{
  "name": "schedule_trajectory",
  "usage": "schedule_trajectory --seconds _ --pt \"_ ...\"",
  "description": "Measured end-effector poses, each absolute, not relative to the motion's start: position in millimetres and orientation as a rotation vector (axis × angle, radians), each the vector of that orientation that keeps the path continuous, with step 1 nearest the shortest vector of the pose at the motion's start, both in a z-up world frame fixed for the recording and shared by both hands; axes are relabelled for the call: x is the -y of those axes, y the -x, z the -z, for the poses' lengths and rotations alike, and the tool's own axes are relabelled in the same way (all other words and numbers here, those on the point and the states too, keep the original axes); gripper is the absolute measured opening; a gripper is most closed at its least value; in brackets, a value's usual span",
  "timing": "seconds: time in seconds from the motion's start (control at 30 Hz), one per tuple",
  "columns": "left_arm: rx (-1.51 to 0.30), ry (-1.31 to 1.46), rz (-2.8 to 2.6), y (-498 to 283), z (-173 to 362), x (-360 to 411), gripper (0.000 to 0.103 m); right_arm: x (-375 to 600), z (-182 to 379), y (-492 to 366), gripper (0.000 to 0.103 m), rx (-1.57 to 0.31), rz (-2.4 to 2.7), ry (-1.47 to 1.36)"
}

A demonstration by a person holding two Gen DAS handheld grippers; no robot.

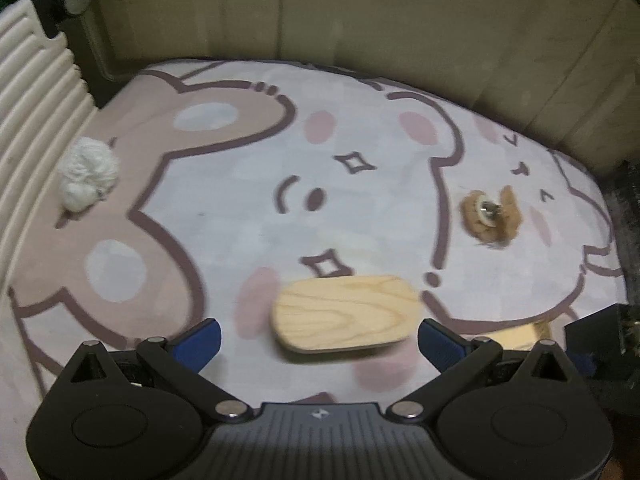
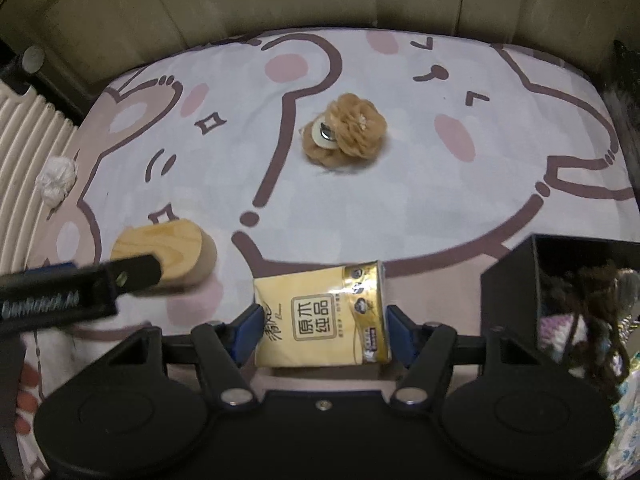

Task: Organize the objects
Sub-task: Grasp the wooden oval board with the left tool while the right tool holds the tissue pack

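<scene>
One view (right wrist) shows tongs (image 2: pixel 322 330) gripping tissue pack (image 2: pixel 324 316)

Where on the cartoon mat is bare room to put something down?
The widest free patch lies between the tan fluffy flower clip, the light wooden block and the yellow tissue pack. The far right of the mat is also bare. Near the black storage box it is crowded.

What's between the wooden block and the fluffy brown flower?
Nothing: only bare cartoon bedsheet lies between the wooden block and the brown flower, as the right wrist view shows.
</scene>
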State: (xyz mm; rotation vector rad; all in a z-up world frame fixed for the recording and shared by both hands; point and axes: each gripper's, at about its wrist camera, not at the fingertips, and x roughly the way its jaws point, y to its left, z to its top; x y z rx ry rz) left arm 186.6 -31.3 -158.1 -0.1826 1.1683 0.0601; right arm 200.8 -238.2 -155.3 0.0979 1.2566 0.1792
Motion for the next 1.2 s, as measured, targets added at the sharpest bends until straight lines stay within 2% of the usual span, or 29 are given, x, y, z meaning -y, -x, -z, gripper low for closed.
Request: schedule_trajectory --seconds 0.17,0.53,1.07,1.13,1.2 --pt "-1.174 0.221 -0.054 -193.6 163.6 49.6 0.103 241.4 154.2 -189.2 0.068 -1.247 -0.225 -0.062" --pt "-1.168 0.102 -0.161 -204.7 176.6 68.3 0.103 233.6 157.7 -183.5 0.079 -1.223 -0.267 0.023" --pt "-1.217 0.195 -0.179 -213.7 191.4 57.1 0.103 219.4 174.3 -181.9 0.075 -1.261 -0.262 0.109" --pt "-1.215 0.196 -0.173 -213.6 190.7 56.2 0.1 219.6 173.7 -181.6 0.075 -1.262 -0.267 0.112" --pt "-1.218 0.182 -0.183 -213.4 189.3 55.7 0.093 220.2 172.7 -182.0 0.074 -1.263 -0.268 0.111"
